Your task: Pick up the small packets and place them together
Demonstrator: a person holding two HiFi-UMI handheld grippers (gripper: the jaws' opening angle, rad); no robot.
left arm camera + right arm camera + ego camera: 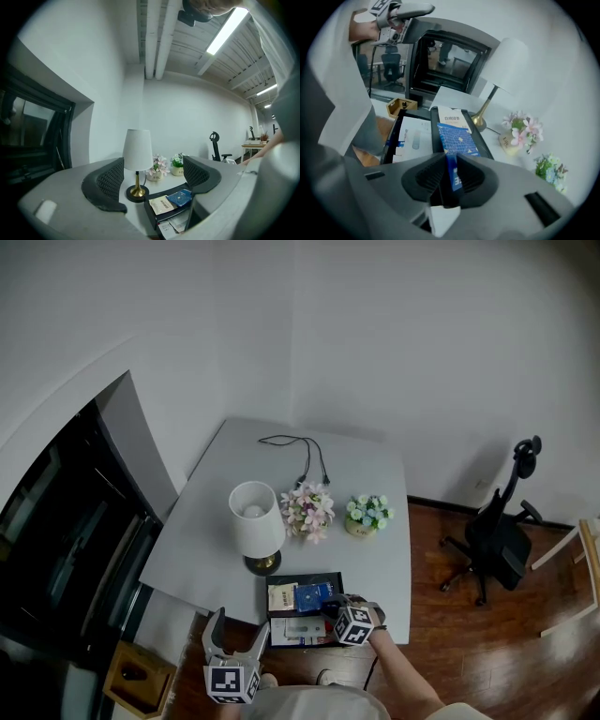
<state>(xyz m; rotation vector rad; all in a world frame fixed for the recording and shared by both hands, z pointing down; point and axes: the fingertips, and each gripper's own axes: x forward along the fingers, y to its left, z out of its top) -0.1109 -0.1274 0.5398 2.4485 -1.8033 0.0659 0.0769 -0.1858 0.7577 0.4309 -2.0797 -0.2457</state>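
Observation:
A black tray (305, 576) sits at the table's near edge. Its upper part holds a beige packet (282, 597) (452, 119) and a blue patterned packet (312, 596) (457, 136) side by side. White sheets and packets (298, 629) lie in the lower part. My right gripper (330, 603) (451, 154) reaches over the tray from the right. Its jaws stand slightly open around the blue packet's near end, with a thin gap on the left side. My left gripper (239, 626) (153, 177) hangs open and empty off the table's near edge, pointing at the tray (149, 213).
A white-shaded lamp (255, 521) stands just behind the tray, with pink flowers (307, 510) and a small green plant pot (367, 514) to its right. A black cable (300, 451) lies at the back. An office chair (502, 535) stands right, a wooden box (139, 673) lower left.

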